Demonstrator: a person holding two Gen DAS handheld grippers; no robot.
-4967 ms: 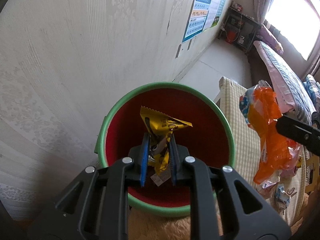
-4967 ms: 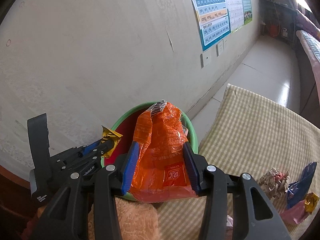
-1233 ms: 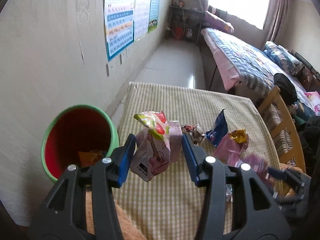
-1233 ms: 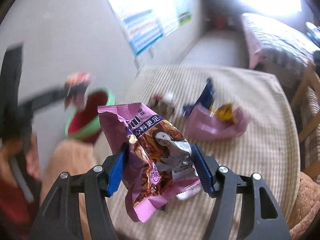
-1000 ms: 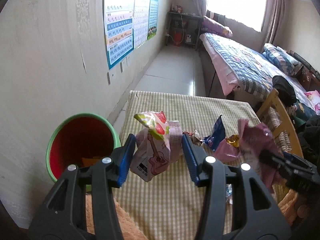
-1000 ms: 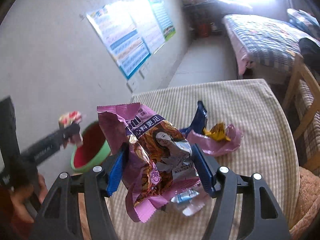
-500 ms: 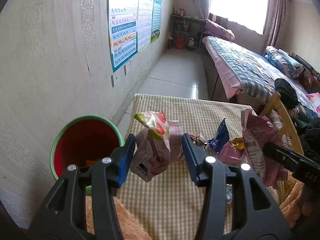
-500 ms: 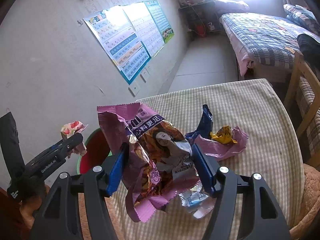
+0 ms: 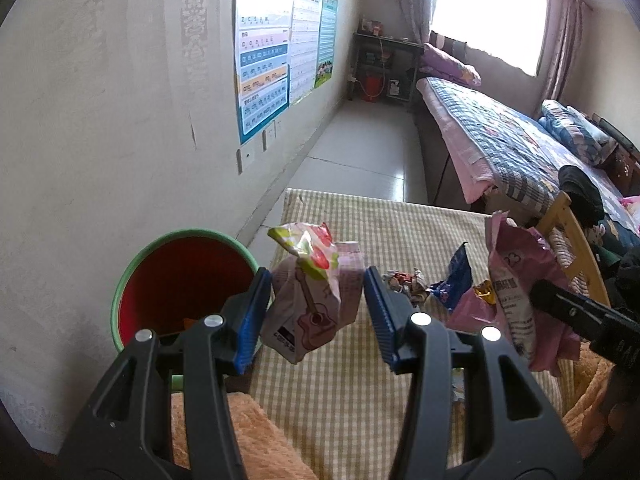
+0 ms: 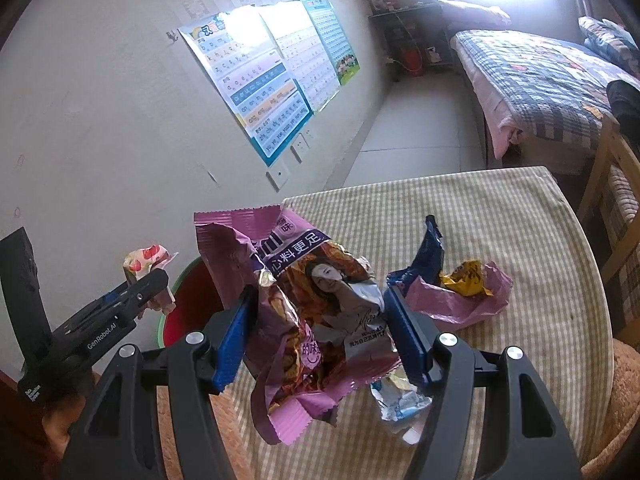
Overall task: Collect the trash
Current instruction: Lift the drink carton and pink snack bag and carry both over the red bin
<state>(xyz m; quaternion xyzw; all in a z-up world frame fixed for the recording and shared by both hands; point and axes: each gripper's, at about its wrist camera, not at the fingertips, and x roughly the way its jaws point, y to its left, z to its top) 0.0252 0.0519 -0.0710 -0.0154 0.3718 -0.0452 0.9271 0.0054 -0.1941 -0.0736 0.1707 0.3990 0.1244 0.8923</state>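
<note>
— Read anything on the left gripper (image 10: 150, 280)?
— "GenRobot.AI" in white along its black arm; smaller white print near the base, too small to make out.
— And on the purple snack bag (image 10: 316, 304)?
— Large white Chinese characters "料更足" on a dark band, "味" in a small badge above, "的味" lower down; fine print under the portrait stayed illegible.
— Wall posters (image 10: 260, 80)?
— Rows of pinyin letters, among them "an en in", otherwise too blurred.
</note>
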